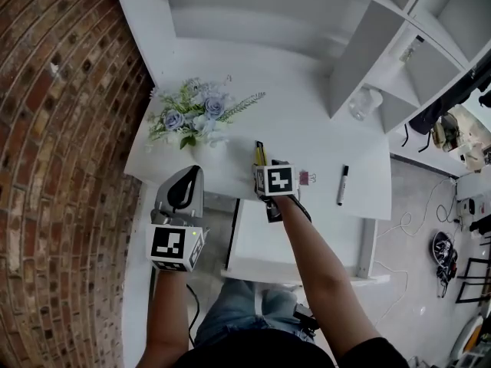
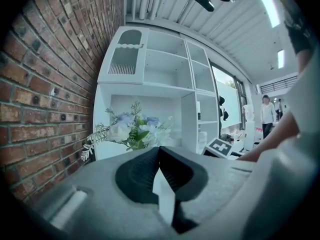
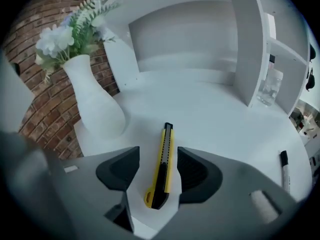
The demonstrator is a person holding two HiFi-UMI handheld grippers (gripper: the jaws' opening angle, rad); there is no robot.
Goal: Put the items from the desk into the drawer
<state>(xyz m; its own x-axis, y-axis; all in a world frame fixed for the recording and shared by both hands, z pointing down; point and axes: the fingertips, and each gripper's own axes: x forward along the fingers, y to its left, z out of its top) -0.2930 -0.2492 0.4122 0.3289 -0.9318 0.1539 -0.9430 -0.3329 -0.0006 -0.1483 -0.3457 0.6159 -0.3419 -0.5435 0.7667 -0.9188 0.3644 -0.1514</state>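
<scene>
My left gripper (image 2: pixel 159 150) hangs left of the open drawer (image 1: pixel 249 251), jaws together and empty. My right gripper (image 3: pixel 157 156) has its jaws apart astride the yellow utility knife (image 3: pixel 166 145), which lies flat near the desk (image 3: pixel 210 104) edge. It looks light, stiff and slick, so I'd pinch it mid-body. Beyond lies a marker (image 3: pixel 284 161).

Left gripper (image 2: pixel 159 150) seemingly closed; right gripper (image 3: pixel 159 156) spread, down-tilted.

desk (image 1: pixel 307 106) | flower vase (image 3: pixel 95 101) | yellow cutter (image 3: pixel 165 159) | binder clip (image 1: pixel 307 178) | marker (image 1: pixel 342 185)
</scene>
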